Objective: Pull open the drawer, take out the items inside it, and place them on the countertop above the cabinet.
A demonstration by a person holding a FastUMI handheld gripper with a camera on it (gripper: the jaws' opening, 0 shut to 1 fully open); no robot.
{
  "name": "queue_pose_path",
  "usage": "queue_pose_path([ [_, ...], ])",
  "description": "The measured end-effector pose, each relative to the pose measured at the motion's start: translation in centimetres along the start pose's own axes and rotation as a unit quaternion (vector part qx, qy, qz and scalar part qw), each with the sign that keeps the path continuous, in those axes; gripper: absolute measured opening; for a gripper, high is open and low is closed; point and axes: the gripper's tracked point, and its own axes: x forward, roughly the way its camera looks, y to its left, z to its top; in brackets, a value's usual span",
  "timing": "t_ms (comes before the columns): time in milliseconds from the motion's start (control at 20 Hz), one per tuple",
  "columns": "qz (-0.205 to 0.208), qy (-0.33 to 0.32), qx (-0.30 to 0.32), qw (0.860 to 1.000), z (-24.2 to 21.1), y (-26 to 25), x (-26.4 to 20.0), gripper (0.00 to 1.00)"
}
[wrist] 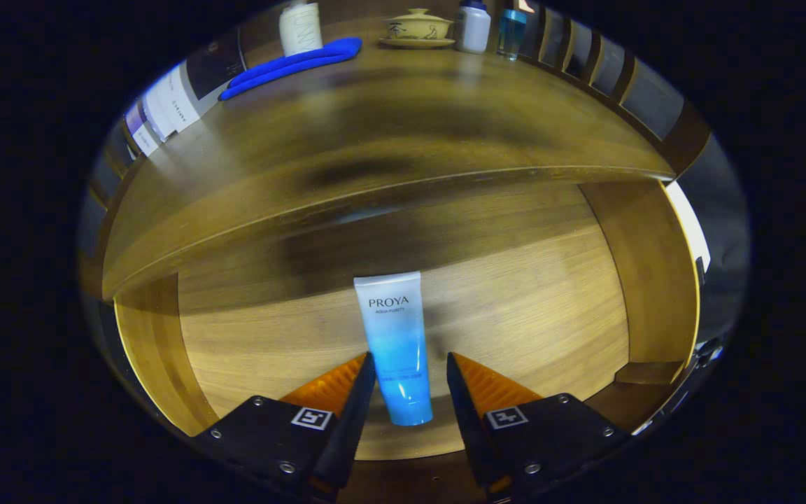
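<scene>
The wooden drawer (235,350) stands pulled open below the countertop (389,119). A white-to-blue cosmetic tube (396,343) lies flat on the drawer floor, its blue cap end pointing toward me. My gripper (411,367) hovers over the drawer with its two fingers spread. The tube's lower half lies between the fingers; the left finger is close beside the tube, the right one stands apart from it. Neither finger visibly presses on the tube.
On the countertop's far edge sit a folded blue cloth (291,66), a white tube (300,28), a lidded tea bowl on a saucer (417,28), a white bottle (473,26) and a blue bottle (511,31). The drawer's side walls (648,280) rise left and right.
</scene>
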Motion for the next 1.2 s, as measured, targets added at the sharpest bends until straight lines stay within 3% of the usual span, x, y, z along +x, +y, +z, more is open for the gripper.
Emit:
queue_pose_path([
  [200, 0.0, 0.002, 0.007, 1.0, 0.1, 0.0, 0.0, 0.48],
  [550, -0.018, -0.031, -0.003, 0.999, -0.4, -1.8, -1.3, 0.37],
  [750, 0.003, -0.087, -0.002, 0.996, -0.4, -1.7, -4.5, 0.36],
  [1200, -0.051, -0.169, -0.054, 0.983, -2.0, -3.8, -11.5, 0.36],
])
